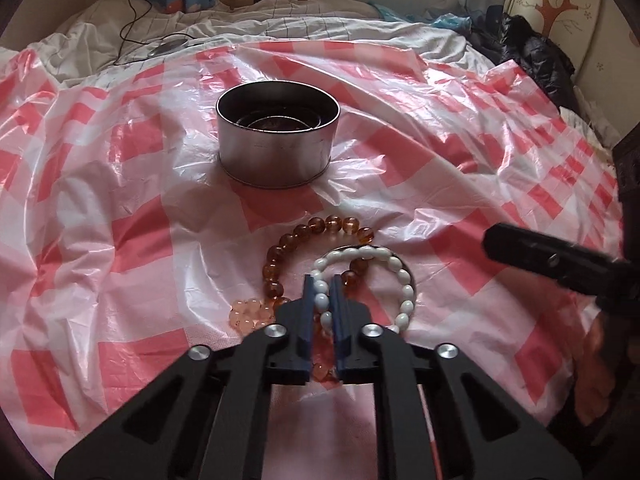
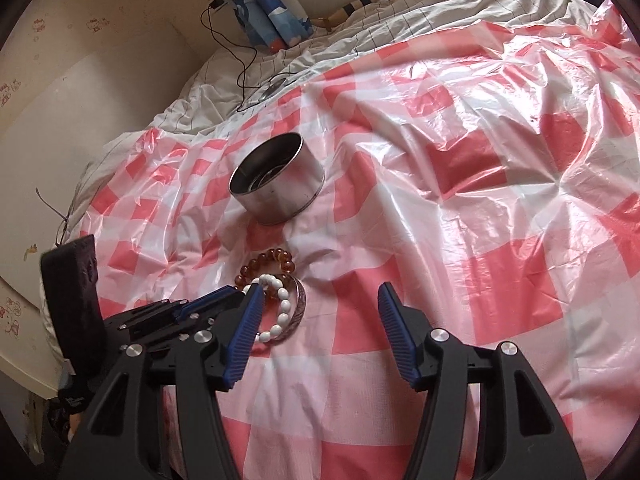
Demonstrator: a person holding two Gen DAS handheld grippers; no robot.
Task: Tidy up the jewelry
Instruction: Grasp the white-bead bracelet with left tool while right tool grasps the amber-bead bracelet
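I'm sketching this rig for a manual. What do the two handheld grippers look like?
Both match: the left gripper and right gripper have matte black frames with triangular cut-outs, round silver bolts at the joints, and two narrow blue fingers with ribbed pads. No cables or markings show.

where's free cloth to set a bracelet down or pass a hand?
Free: the checked sheet right of the metal tin, and the stretch left of the tin, both bare. Crowded: just in front of the tin, where the amber bracelet, white bracelet, silver bangle and pink beads overlap, with the left gripper shut on the white one.
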